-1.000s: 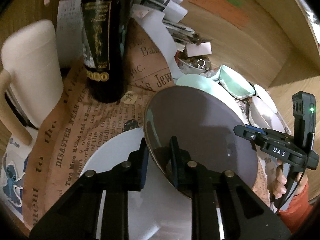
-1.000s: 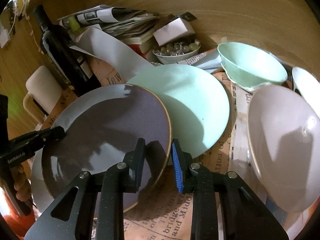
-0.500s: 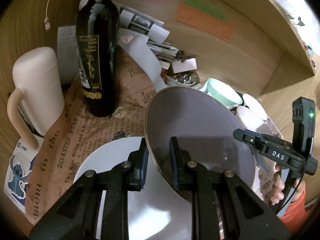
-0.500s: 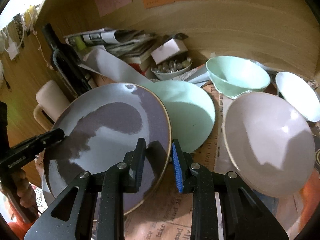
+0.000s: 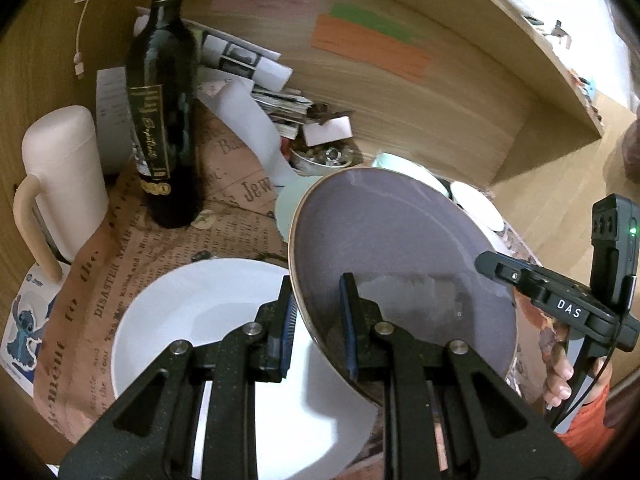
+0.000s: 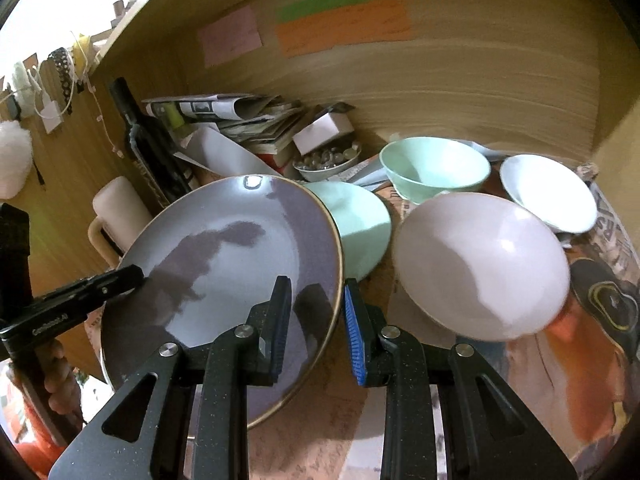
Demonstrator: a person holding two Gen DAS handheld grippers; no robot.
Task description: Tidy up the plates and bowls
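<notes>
A glossy purple-grey plate (image 5: 400, 248) with a thin gold rim hangs tilted above the paper-covered shelf floor, held from both sides. My left gripper (image 5: 316, 284) is shut on its left rim. On the opposite rim my right gripper (image 6: 317, 282) is shut, the edge of the plate (image 6: 240, 248) between its blue pads. A white plate (image 5: 192, 312) lies under the left gripper. To the right rest a mint plate (image 6: 360, 224), a mint bowl (image 6: 436, 168), a pale pink bowl (image 6: 480, 264) and a white bowl (image 6: 548, 196).
A dark wine bottle (image 5: 164, 120) and a cream mug (image 5: 60, 176) stand at the left. Stacked papers (image 6: 248, 120) and a small dish of beads (image 6: 328, 162) sit against the wooden back wall (image 6: 440, 80). A hand (image 5: 560, 376) grips the right tool.
The purple-grey plate has risen off the white plate with both grippers still on it. Both views have pulled back and up, showing more of the back wall.
</notes>
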